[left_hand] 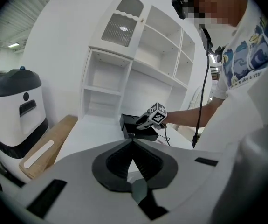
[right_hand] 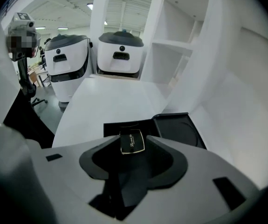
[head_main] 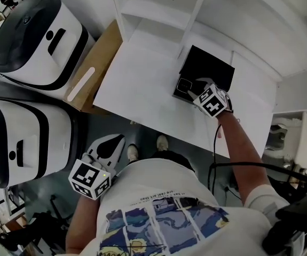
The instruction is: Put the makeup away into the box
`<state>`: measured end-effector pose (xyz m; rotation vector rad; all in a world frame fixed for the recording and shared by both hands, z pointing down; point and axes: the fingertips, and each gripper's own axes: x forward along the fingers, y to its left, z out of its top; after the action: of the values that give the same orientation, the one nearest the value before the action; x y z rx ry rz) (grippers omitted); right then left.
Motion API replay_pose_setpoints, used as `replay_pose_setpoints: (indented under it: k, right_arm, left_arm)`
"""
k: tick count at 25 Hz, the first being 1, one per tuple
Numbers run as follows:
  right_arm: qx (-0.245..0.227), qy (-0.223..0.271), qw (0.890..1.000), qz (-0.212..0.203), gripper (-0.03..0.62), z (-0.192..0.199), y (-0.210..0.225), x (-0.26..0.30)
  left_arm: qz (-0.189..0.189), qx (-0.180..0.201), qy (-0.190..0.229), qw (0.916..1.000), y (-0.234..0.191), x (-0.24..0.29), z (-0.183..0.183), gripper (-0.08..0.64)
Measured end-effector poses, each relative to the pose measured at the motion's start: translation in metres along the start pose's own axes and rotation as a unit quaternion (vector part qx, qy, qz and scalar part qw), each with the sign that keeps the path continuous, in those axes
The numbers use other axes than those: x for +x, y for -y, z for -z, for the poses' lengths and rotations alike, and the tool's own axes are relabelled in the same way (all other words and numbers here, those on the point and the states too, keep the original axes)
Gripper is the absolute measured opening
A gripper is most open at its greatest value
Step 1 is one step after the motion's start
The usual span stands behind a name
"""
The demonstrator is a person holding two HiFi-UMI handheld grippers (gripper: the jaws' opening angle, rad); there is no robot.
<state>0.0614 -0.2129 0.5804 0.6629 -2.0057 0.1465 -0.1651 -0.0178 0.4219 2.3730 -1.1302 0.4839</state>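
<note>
Writing on makeup: the small square black compact with a gold border [right_hand: 132,141] [head_main: 184,84] carries a line of gold script, too small to read.
Writing on clothing: the white printed T-shirt [left_hand: 245,64] bears a line ending "like a star".
Markings on the tools: each gripper has a cube of black-and-white square markers.
Landmark: the black rectangular box [head_main: 209,68] [right_hand: 178,129] [left_hand: 131,125] lies open, its lid laid flat beside the base.
Right gripper [right_hand: 132,138] [head_main: 191,92]: its jaws are partway in, clamped on the compact's two side edges, over the box's base. Whether the compact clears the base floor, I cannot tell.
Left gripper [left_hand: 133,143] [head_main: 116,140]: its jaw tips meet with nothing between them. It is well apart from the box, off the table on the person's side.
Edges: the white shelf unit [head_main: 164,9] stands just behind the box.
Open room: the bare white table [head_main: 142,89] spreads left of the box.
Past the table's left edge: a tan wooden board [head_main: 97,63], then two white and dark-grey machines [head_main: 36,41], lie far left of the box.
</note>
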Motion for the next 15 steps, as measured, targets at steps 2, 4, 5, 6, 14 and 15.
replay_pose_setpoints:
  k: [2, 4, 5, 6, 14, 15]
  right_arm:
    - [0.014, 0.018, 1.0, 0.018, 0.132, -0.002, -0.004, -0.016]
    - [0.028, 0.026, 0.999, 0.037, 0.081, 0.001, -0.011, -0.031]
    - [0.037, 0.029, 0.998, 0.047, 0.063, 0.003, -0.016, -0.039]
    - [0.046, 0.032, 0.997, 0.056, 0.047, 0.005, -0.021, -0.046]
    - [0.131, 0.062, 0.987, 0.065, 0.028, 0.018, -0.096, -0.088]
    - [0.143, 0.067, 0.985, 0.063, 0.026, 0.02, -0.106, -0.091]
  left_arm:
    - [0.014, 0.006, 0.001, 0.9999, 0.002, 0.002, -0.001, 0.014]
    - [0.031, 0.015, 0.003, 0.9994, 0.003, 0.004, -0.003, 0.014]
    - [0.04, 0.02, 0.006, 0.999, 0.004, 0.005, -0.005, 0.014]
    - [0.049, 0.024, 0.008, 0.9985, 0.004, 0.005, -0.006, 0.014]
    - [0.104, 0.054, 0.006, 0.9931, 0.009, -0.001, -0.002, 0.014]
    - [0.11, 0.057, 0.005, 0.9923, 0.01, -0.002, -0.001, 0.014]
